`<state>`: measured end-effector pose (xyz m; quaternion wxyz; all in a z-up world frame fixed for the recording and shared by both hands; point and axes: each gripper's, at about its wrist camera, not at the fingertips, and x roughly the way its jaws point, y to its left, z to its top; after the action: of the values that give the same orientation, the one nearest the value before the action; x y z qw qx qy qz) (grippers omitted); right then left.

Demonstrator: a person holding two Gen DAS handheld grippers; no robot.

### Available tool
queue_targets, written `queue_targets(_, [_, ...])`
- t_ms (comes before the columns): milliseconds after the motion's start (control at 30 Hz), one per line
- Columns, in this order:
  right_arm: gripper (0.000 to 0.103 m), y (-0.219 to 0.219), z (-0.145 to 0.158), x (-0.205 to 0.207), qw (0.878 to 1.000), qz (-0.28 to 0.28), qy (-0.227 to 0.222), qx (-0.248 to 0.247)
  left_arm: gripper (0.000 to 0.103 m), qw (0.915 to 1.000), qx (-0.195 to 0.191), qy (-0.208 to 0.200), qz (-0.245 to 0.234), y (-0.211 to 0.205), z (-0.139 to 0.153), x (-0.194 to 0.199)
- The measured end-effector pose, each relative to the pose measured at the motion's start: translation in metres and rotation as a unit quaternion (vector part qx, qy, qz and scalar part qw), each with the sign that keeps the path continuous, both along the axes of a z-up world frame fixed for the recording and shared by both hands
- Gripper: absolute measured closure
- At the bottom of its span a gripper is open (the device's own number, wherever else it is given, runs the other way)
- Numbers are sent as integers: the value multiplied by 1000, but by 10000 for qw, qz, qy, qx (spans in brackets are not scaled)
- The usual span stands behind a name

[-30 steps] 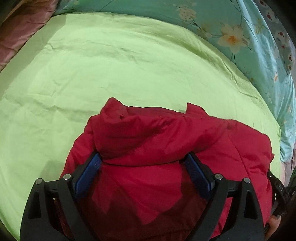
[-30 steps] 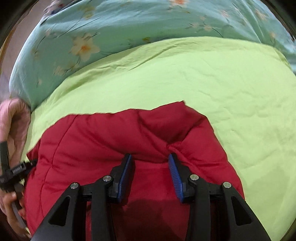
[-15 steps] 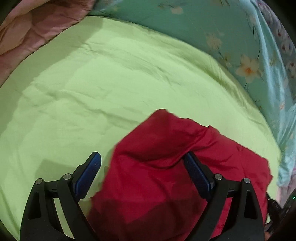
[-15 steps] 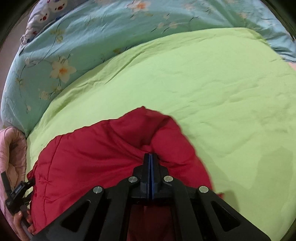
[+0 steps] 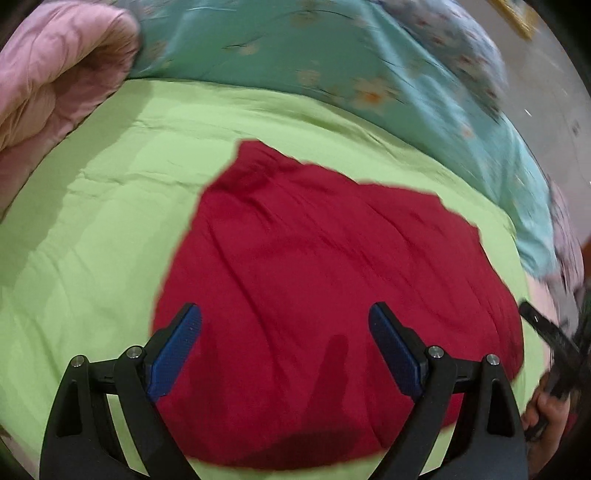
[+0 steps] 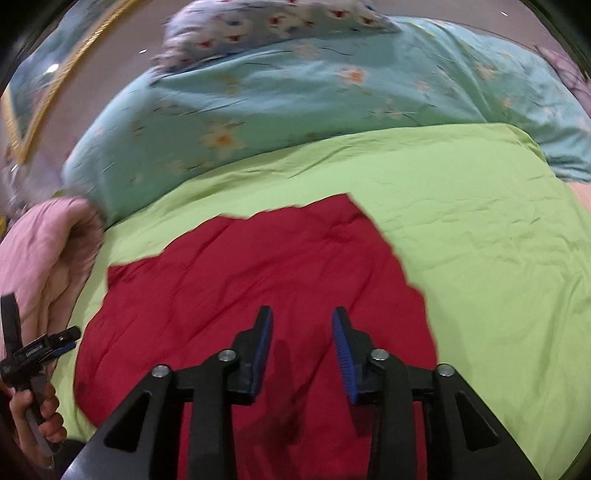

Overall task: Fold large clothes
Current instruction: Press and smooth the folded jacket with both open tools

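A red padded jacket (image 5: 332, 288) lies folded into a flat bundle on the light green sheet (image 5: 92, 229); the right wrist view shows the same jacket (image 6: 240, 280) from its other side. My left gripper (image 5: 284, 325) hangs above the jacket's near part, jaws wide open, nothing between the blue pads. My right gripper (image 6: 303, 328) hovers over the jacket's near edge, its jaws opening, with no cloth between the pads. Each view catches the other gripper at its edge, held by a hand (image 6: 40, 417).
A turquoise flowered quilt (image 6: 295, 110) is heaped along the far side of the green sheet (image 6: 498, 258). A pink quilted blanket (image 5: 55, 81) lies rolled at the far left, and a white patterned pillow (image 6: 280, 29) sits behind the quilt.
Both grippers rose and drew back from the jacket. The right gripper shut, then opened again. The jacket's raised hood part now lies flat, folded over.
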<state>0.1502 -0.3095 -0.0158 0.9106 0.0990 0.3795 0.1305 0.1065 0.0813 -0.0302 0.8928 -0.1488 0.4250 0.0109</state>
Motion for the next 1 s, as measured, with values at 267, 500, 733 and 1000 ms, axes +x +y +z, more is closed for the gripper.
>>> queue_targets(267, [66, 29, -15, -44, 9984, 423, 120, -355, 10, 9984, 81, 149, -540, -42, -18, -39])
queue_targets(500, [49, 22, -34, -46, 9969, 152, 186, -752, 10, 9954, 773, 344, -456, -54, -36, -39])
queue_targets(733, [51, -6, -34, -50, 9971, -184, 222, -702, 10, 9949, 844, 456, -295, -48, -36, -47])
queue_targets(1000, [49, -1, -22, -71, 9985, -50, 110, -538, 10, 9938, 941, 562, -195, -49, -34, -57])
